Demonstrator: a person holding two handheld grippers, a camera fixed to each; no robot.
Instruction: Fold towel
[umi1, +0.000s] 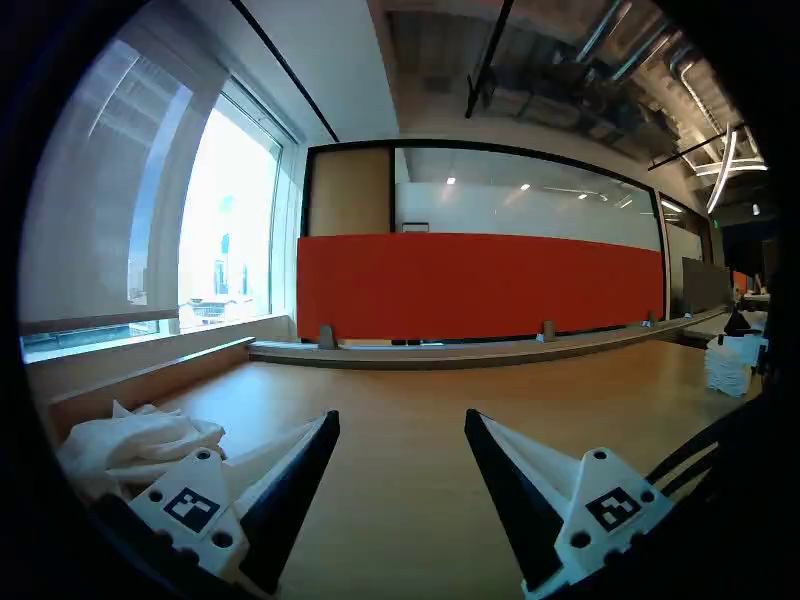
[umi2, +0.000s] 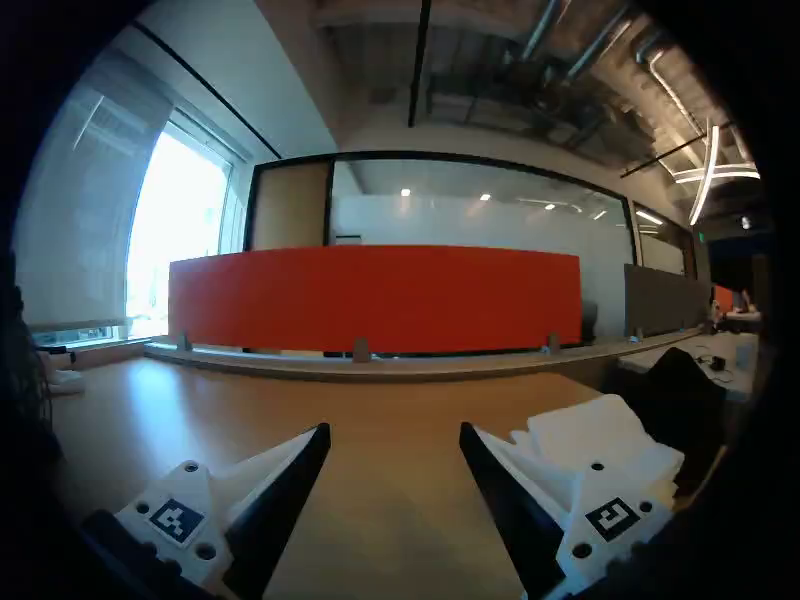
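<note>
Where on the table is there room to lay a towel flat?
The bare wood of the table between the left claw and the red divider is free, and so is the middle stretch ahead of the right claw. Crowded spots: the crumpled towel by the window, and the folded stack just past the right claw.

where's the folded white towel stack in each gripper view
Left gripper view: the folded towel stack sits small at the far right edge.
Right gripper view: the folded towel stack is at the lower right, large and close.
Shared landmark: the red divider panel runs across the middle of both.
</note>
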